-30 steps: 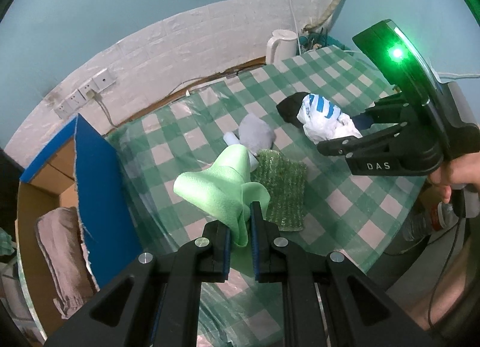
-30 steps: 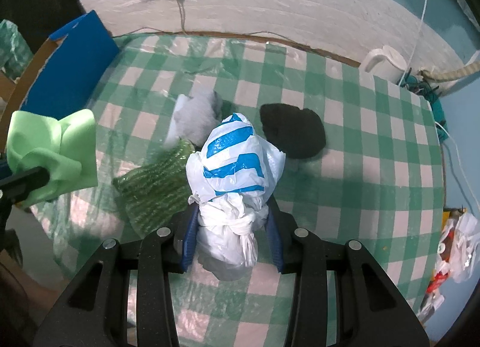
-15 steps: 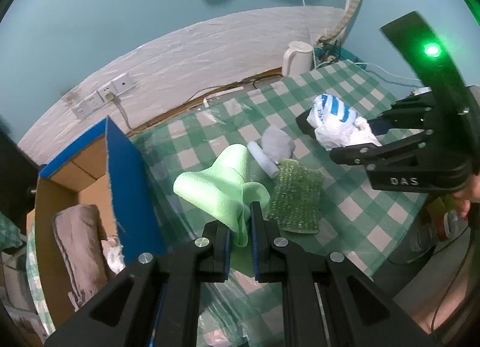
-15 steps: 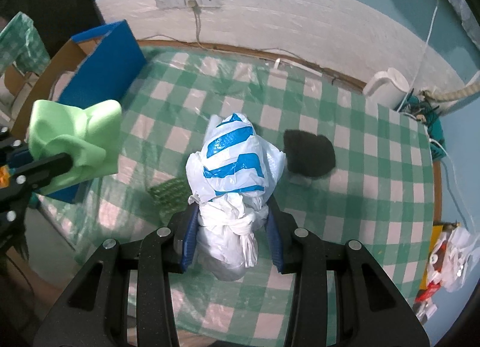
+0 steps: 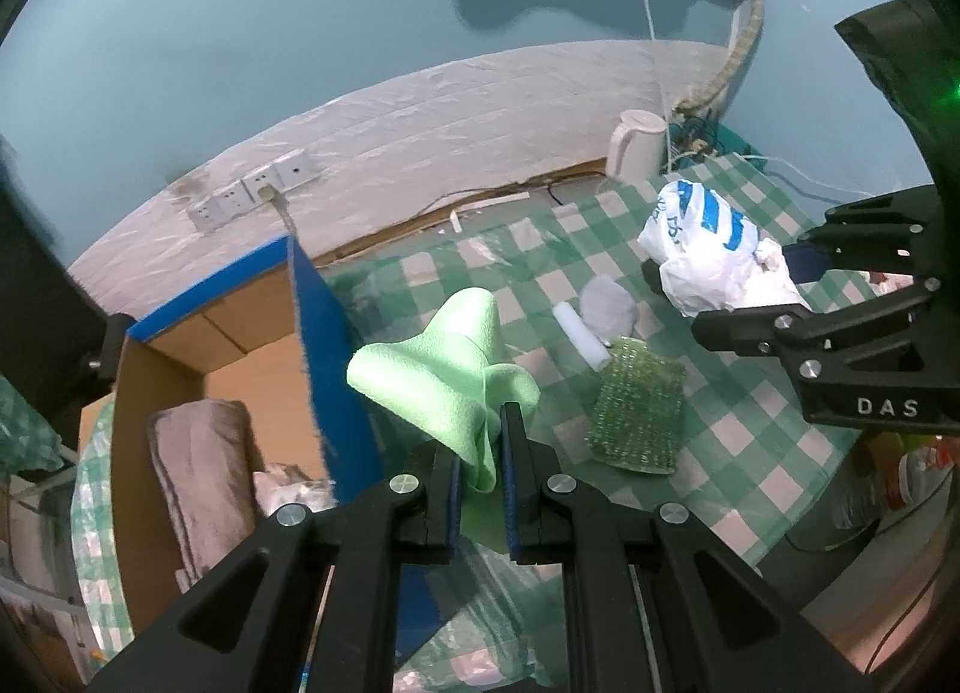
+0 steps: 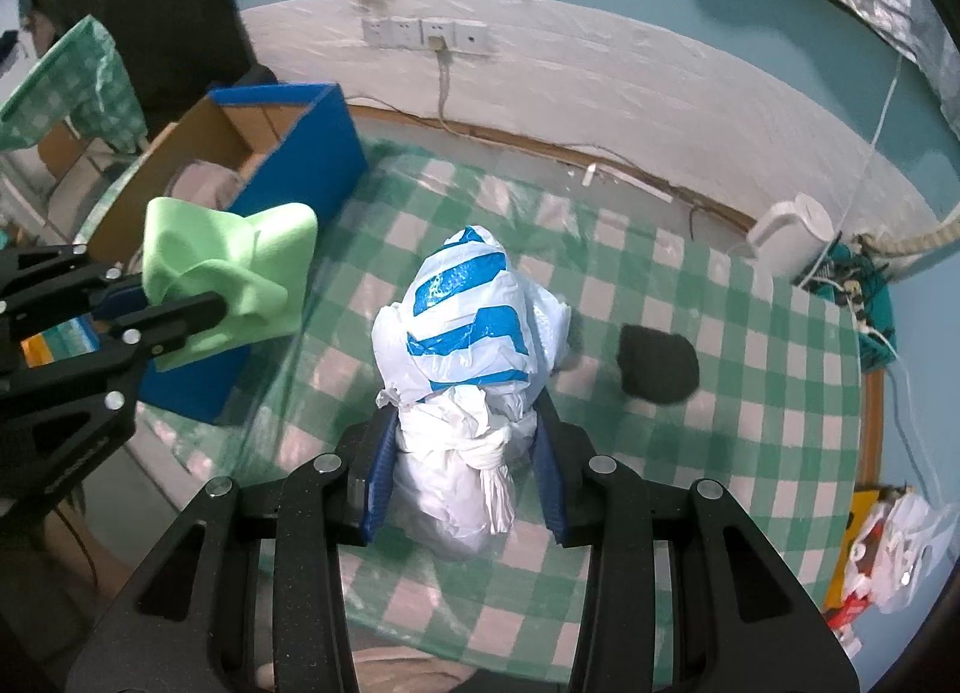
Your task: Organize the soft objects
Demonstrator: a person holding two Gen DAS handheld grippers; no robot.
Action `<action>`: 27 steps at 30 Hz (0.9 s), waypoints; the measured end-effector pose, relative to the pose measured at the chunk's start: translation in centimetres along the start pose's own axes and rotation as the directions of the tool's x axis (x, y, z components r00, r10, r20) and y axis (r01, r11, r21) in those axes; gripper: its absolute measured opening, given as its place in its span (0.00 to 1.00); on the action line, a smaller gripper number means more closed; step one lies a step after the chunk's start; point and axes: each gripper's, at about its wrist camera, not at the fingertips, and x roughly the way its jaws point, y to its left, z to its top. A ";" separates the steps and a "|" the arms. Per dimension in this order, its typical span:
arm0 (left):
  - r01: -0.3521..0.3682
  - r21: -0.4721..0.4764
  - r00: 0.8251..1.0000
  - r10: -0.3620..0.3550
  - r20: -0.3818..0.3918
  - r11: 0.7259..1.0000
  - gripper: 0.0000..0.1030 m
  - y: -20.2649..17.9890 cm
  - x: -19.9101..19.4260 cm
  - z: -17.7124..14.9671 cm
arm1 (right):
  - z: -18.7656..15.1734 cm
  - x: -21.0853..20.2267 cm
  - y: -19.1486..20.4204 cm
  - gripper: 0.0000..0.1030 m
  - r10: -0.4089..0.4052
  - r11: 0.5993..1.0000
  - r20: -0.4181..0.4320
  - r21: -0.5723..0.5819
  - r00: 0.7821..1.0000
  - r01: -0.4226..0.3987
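My left gripper (image 5: 483,435) is shut on a light green cloth (image 5: 432,375), held in the air by the blue wall of an open cardboard box (image 5: 327,345). My right gripper (image 6: 465,423) is shut on a knotted white plastic bag with blue stripes (image 6: 468,321), lifted above the green checked table (image 6: 690,423). In the left wrist view the bag (image 5: 702,249) hangs at the right in the right gripper (image 5: 798,297). In the right wrist view the green cloth (image 6: 228,267) shows at the left, in front of the box (image 6: 288,153).
On the table lie a dark green scrubbing cloth (image 5: 639,411), a white roll (image 5: 579,333), a grey soft piece (image 5: 606,303) and a black cloth (image 6: 657,360). A folded brown towel (image 5: 198,465) lies inside the box. A white kettle (image 6: 792,240) stands at the far corner.
Both grippers have risen with their loads, so the table looks smaller and farther. The box has come more fully into both views. Both grips are unchanged.
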 end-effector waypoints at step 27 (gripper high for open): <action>-0.132 -0.160 0.989 0.141 0.046 0.978 0.11 9.8 -3.4 -2.2 | 6.3 0.4 10.3 0.38 0.064 0.990 0.022 -0.130 0.998 -0.061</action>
